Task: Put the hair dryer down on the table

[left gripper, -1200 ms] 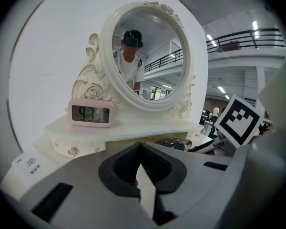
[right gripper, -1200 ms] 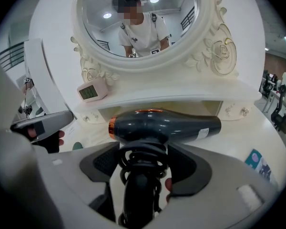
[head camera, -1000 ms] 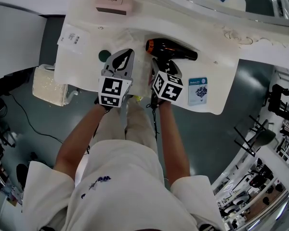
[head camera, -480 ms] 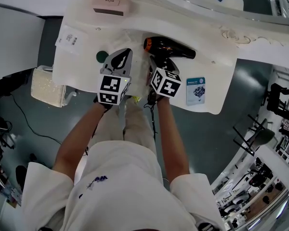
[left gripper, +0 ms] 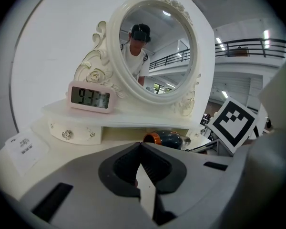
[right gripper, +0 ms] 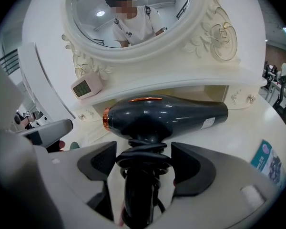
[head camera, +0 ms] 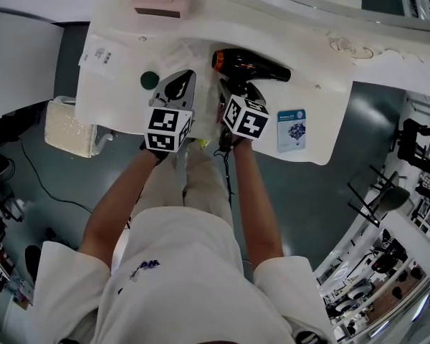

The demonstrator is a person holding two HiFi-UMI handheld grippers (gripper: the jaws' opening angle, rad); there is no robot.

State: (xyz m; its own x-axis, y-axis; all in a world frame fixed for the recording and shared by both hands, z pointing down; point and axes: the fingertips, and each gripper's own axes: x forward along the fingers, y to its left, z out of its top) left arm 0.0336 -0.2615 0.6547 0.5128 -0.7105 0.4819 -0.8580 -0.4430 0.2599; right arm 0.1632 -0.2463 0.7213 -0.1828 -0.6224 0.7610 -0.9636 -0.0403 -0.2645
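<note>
The black hair dryer (head camera: 252, 67) with an orange rear ring lies on its side on the white dressing table (head camera: 315, 92), its barrel pointing right. Its handle, wound with black cord, runs back between the jaws of my right gripper (head camera: 238, 92). In the right gripper view those jaws stand apart from the handle (right gripper: 142, 175) with a gap on each side; they have just been opening. My left gripper (head camera: 185, 79) hovers left of the dryer with its tips together and nothing held. From the left gripper view the dryer (left gripper: 167, 139) shows beyond the shut tips (left gripper: 140, 145).
A pink digital clock (head camera: 161, 4) sits on the shelf under the ornate oval mirror (left gripper: 155, 46). Also on the table are a green round disc (head camera: 150, 80), a white label card (head camera: 100, 52) and a blue card (head camera: 292, 130). A white box (head camera: 70, 127) stands below the table's left edge.
The whole scene has drifted slightly up and left in the head view. Both grippers and the hair dryer keep their places relative to the table.
</note>
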